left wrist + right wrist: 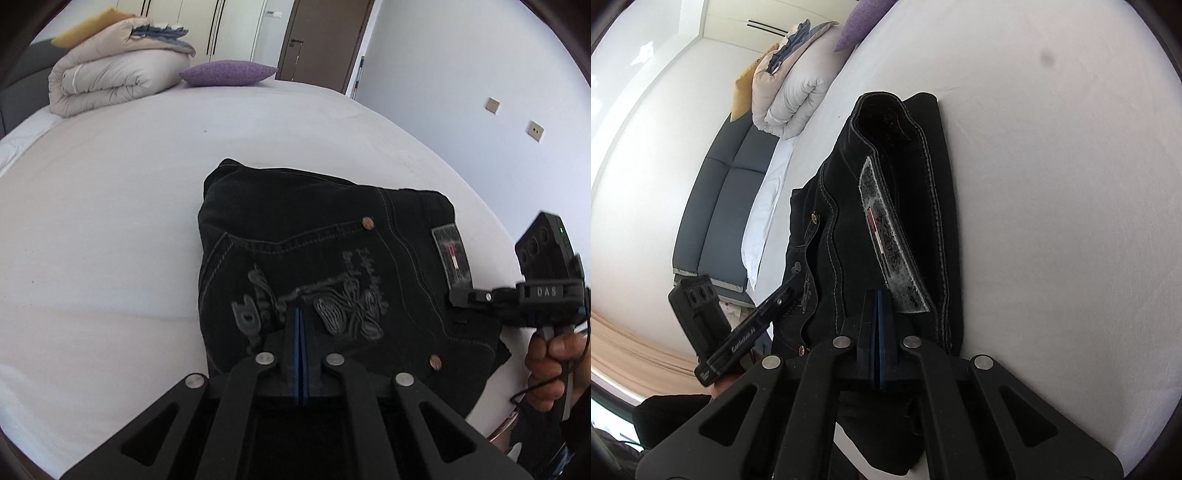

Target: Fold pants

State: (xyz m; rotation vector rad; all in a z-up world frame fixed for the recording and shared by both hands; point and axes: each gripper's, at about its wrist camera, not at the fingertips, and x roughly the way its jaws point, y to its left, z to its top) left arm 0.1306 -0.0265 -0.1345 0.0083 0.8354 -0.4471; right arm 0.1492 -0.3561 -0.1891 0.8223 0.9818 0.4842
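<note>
My pants (332, 280) lie folded into a compact black square on the bed (110, 221); both my left gripper (299, 314) and right gripper (877, 299) have jaws pressed together, holding nothing; I'd press the top layer flat, evenly.

Folded black pants (325, 266) on white bed (110, 221); left gripper (299, 314) jaws closed.

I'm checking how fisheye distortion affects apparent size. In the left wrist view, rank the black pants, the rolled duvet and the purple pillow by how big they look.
Largest to smallest as they look:
1. pants
2. duvet
3. pillow

The pants lie nearest the camera, so their lead says little about true size.
</note>
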